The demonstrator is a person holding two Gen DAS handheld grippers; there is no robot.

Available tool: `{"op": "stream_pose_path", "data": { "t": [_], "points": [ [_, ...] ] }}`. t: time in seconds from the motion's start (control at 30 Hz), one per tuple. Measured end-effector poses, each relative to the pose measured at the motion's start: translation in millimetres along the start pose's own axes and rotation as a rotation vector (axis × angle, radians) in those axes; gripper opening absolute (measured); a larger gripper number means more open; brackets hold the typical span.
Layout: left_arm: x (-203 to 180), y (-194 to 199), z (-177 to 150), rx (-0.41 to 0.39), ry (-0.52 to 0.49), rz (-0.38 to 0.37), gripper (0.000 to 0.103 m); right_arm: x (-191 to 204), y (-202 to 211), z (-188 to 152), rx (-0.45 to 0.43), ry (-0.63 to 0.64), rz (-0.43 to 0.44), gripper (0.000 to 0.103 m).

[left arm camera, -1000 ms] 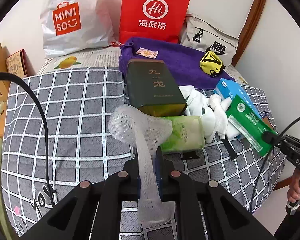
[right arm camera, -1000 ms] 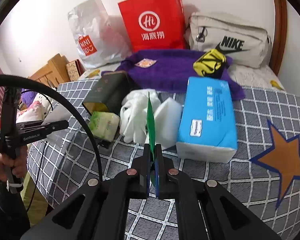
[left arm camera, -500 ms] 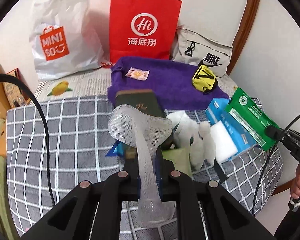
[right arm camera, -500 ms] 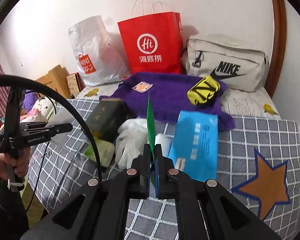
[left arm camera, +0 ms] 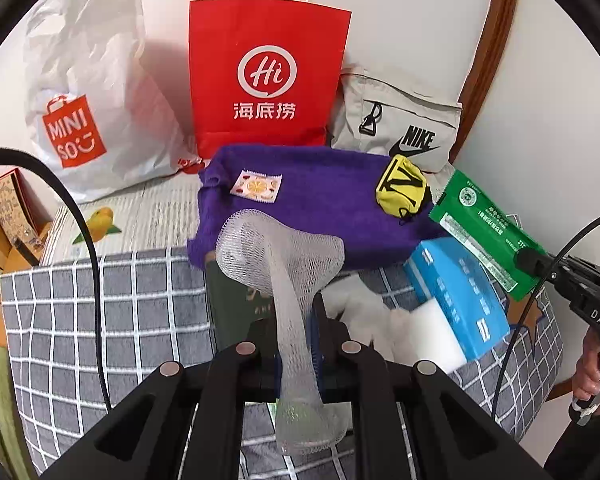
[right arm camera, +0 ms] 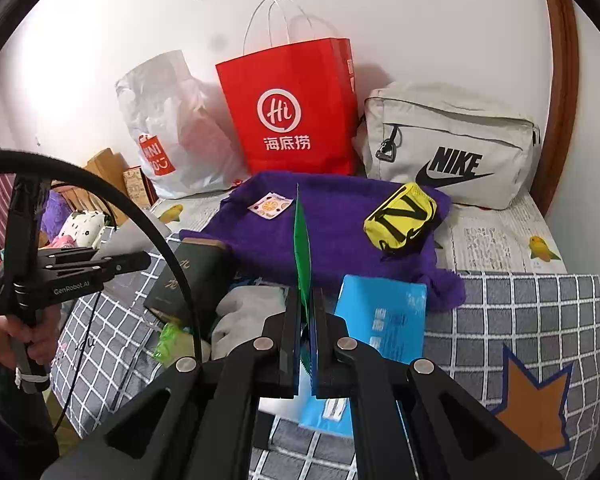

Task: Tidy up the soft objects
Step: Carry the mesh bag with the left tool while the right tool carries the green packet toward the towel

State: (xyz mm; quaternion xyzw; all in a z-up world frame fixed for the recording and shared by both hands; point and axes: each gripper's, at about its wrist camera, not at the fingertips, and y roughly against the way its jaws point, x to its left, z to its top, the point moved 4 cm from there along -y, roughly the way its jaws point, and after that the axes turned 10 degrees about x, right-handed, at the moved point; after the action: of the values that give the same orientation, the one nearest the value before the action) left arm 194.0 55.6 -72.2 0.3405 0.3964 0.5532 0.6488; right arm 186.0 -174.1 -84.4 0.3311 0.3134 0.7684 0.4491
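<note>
Left gripper (left arm camera: 296, 336) jaws clamped on one white foam mesh sleeve (left arm camera: 284, 256), held above the bed (left arm camera: 100, 312). Right gripper (right arm camera: 308, 320) jaws pinched shut on one green flat packet (right arm camera: 302, 248), seen edge-on, also held above the bed. On the checked blanket: one blue tissue pack (left arm camera: 456, 292), one dark green box (left arm camera: 236, 300), one white glove heap (right arm camera: 244, 312), one white sponge block (left arm camera: 428, 340). Behind: one purple towel (left arm camera: 324, 196) carrying one yellow pouch (left arm camera: 400, 184) and one small sachet (left arm camera: 256, 186). Against the wall: one red paper bag (left arm camera: 264, 76), one white Miniso bag (left arm camera: 88, 108), one grey Nike bag (right arm camera: 448, 156).
</note>
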Motion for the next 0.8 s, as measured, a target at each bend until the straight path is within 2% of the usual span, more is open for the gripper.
{"op": "stream_pose_path", "data": {
  "t": [0.37, 0.8],
  "points": [
    [0.9, -12.5, 37.8, -0.009, -0.007, 0.004, 0.011, -16.2, -22.6, 29.3, 0.012, -0.030, -0.019, 0.003],
    [7.5, -42.0, 76.0, 0.016, 0.016, 0.025, 0.011, -43.5, -59.3, 68.1, 0.013, -0.088, -0.039, 0.003]
  ]
}}
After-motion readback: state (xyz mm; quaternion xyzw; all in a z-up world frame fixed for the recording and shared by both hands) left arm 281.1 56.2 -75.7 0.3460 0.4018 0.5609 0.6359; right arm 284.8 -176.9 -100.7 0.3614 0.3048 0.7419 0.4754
